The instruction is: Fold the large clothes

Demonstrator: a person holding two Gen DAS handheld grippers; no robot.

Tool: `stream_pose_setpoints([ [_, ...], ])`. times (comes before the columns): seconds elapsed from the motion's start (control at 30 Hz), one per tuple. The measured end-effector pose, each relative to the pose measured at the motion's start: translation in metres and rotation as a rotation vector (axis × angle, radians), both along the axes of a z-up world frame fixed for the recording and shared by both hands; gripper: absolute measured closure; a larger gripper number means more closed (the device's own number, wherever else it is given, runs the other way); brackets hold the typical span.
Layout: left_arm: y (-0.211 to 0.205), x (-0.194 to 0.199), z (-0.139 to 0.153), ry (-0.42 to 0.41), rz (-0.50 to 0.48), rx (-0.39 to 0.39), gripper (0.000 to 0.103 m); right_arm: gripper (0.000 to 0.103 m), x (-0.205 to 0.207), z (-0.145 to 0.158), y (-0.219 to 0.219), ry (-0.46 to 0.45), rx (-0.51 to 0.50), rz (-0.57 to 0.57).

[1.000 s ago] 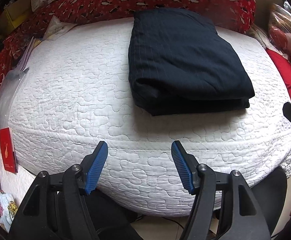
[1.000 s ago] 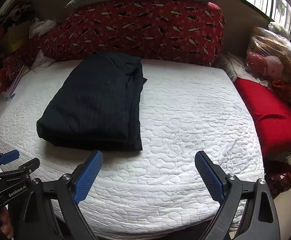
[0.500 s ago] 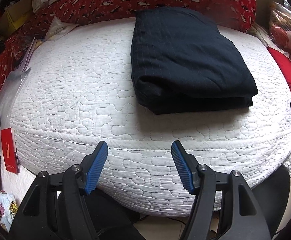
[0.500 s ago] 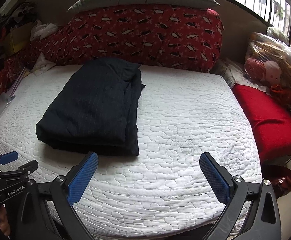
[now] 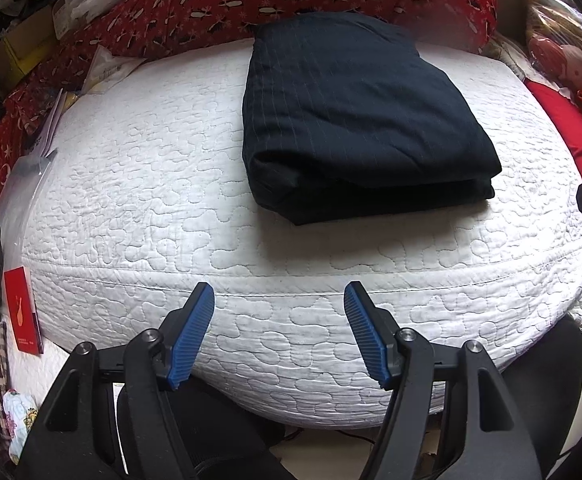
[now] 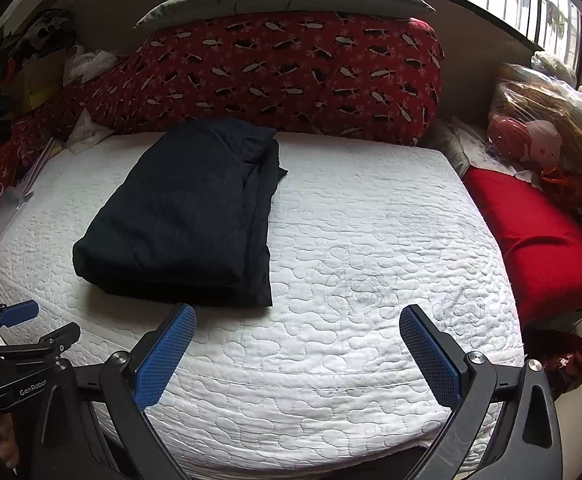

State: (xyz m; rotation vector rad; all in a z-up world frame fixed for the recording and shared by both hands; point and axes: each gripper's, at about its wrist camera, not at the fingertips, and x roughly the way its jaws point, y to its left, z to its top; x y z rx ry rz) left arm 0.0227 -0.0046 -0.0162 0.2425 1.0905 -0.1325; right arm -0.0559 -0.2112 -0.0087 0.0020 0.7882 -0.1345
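Navy folded garment (image 5: 355, 120) on mattress (image 5: 139, 184) beyond both grippers (jaws spread, nothing between).

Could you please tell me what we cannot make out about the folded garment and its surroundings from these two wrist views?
- Folded dark garment: its kind and inner layers are hidden by its own top fold, in both views.
- Red booklet, left wrist view: print too small to read.
- Left gripper, right wrist view: cut off by the frame edge.
- Floor under the white mattress: blocked by the mattress and gripper bodies.
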Motion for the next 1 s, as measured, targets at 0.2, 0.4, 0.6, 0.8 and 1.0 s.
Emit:
stream_pose_setpoints([
  [0.2,-0.003,-0.008,0.008,-0.04,0.007,-0.045,0.026,0.0,-0.003,0.0,-0.005,-0.014,0.019,-0.006],
  [0.4,-0.011,-0.009,0.009,-0.018,-0.005,-0.06,0.026,0.0,-0.002,-0.003,-0.007,0.007,0.05,0.018],
  [0.6,-0.014,-0.011,0.011,-0.021,-0.009,-0.059,0.026,0.0,-0.006,-0.002,-0.005,-0.004,0.037,0.024],
  [0.8,-0.016,-0.013,0.013,-0.032,-0.02,-0.06,0.026,0.0,-0.006,-0.001,-0.005,-0.003,0.051,0.025],
  [1.0,-0.015,-0.013,0.016,-0.033,-0.024,-0.073,0.026,0.0,-0.009,0.0,-0.001,-0.006,0.024,0.027],
])
